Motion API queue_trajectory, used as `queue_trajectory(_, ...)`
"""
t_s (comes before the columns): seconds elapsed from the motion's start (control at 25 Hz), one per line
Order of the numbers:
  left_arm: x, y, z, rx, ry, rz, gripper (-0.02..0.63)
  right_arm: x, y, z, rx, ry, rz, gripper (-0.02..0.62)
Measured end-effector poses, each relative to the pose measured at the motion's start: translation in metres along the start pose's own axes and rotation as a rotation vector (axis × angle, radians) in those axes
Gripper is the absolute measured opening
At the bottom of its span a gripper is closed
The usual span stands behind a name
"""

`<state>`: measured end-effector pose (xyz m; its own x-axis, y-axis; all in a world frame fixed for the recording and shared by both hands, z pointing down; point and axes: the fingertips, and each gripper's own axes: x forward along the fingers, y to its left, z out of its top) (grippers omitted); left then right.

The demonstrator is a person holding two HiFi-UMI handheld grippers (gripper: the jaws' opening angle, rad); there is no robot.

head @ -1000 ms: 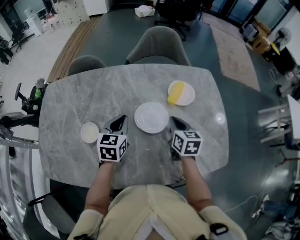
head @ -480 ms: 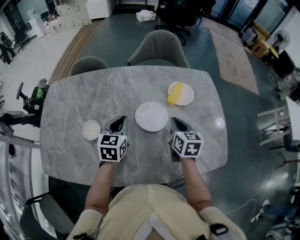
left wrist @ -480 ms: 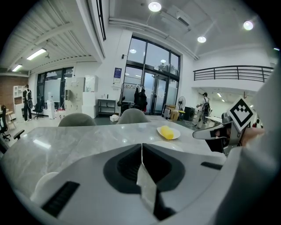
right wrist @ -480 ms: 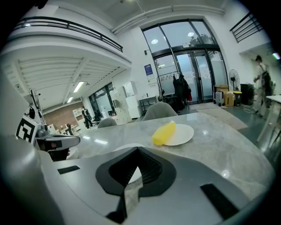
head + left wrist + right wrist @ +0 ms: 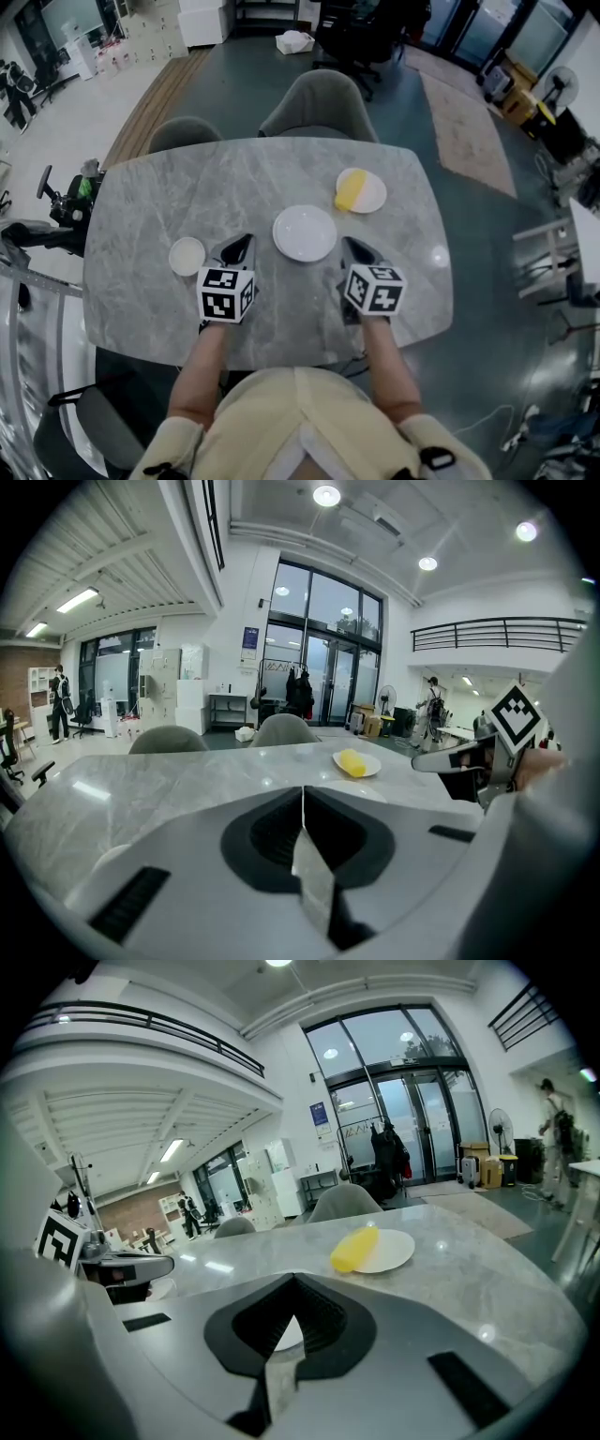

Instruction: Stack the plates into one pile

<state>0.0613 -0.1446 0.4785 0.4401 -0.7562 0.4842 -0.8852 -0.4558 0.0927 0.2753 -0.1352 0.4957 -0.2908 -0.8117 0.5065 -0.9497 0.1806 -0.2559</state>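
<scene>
so the three plates aren't a pile at this point, they're spread over the marble table. the small plate sits off to the left, the middle plate is dead centre, and the far plate is further back on the right. all three are well apart from each other. the far one has a yellow oblong thing lying on it, poking over its left rim. can't tell what it is, but my guess is nothing can sit flat on that plate while it's there.

the left gripper and right gripper sit either side of the middle plate, near it but not touching, tips pointing away from the person. both pairs of tongs are pressed together with nothing pinched between them; in each gripper view you just see a thin seam with bare table beyond. reads to me like a parked, ready pose bracketing the centre plate, probably because it's the closest to both.

forearms come straight out from the body, roughly parallel, held low over the near part of the table, marker cubes facing up.
</scene>
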Motion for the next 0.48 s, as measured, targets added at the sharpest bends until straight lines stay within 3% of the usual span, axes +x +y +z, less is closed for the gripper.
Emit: queue_trajectory(0.48,-0.033,-0.014,-0.001,-0.002,-0.011,0.011,0.009,-0.027,0.016,0.002,-0.029,-0.006,0.021,0.003)
